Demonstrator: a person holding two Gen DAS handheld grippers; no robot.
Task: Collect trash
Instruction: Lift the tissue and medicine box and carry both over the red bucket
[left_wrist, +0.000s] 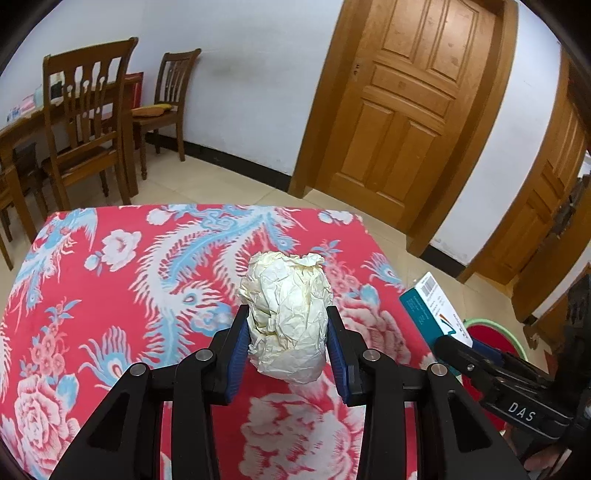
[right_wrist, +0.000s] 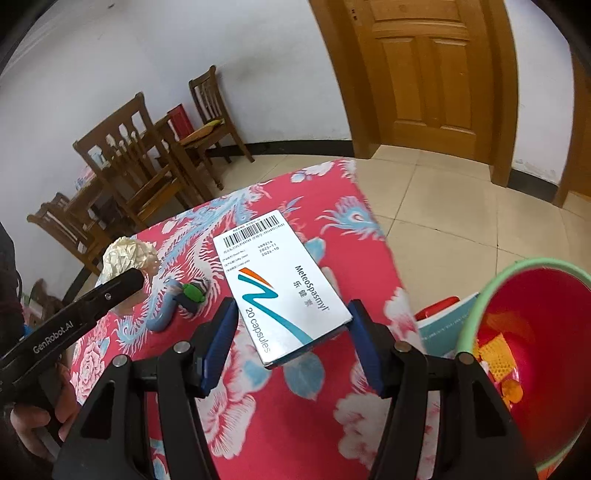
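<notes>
A crumpled cream paper ball (left_wrist: 288, 314) sits between the blue pads of my left gripper (left_wrist: 287, 311), which is shut on it above the red floral tablecloth (left_wrist: 110, 314). In the right wrist view the same paper ball (right_wrist: 125, 254) shows at the tip of the left gripper (right_wrist: 131, 280). My right gripper (right_wrist: 291, 307) is shut on a white and teal medicine box (right_wrist: 280, 284), held flat above the cloth (right_wrist: 280, 413). The left wrist view shows that box (left_wrist: 432, 306) off the table's right edge, beside the right gripper (left_wrist: 456, 341).
A red bin with a green rim (right_wrist: 517, 273) stands at the right of the table, with orange scraps inside. A teal box (right_wrist: 443, 325) lies behind it. A small green and striped object (right_wrist: 192, 291) rests on the cloth. Wooden chairs (left_wrist: 88, 122) and a door (left_wrist: 406, 110) stand beyond.
</notes>
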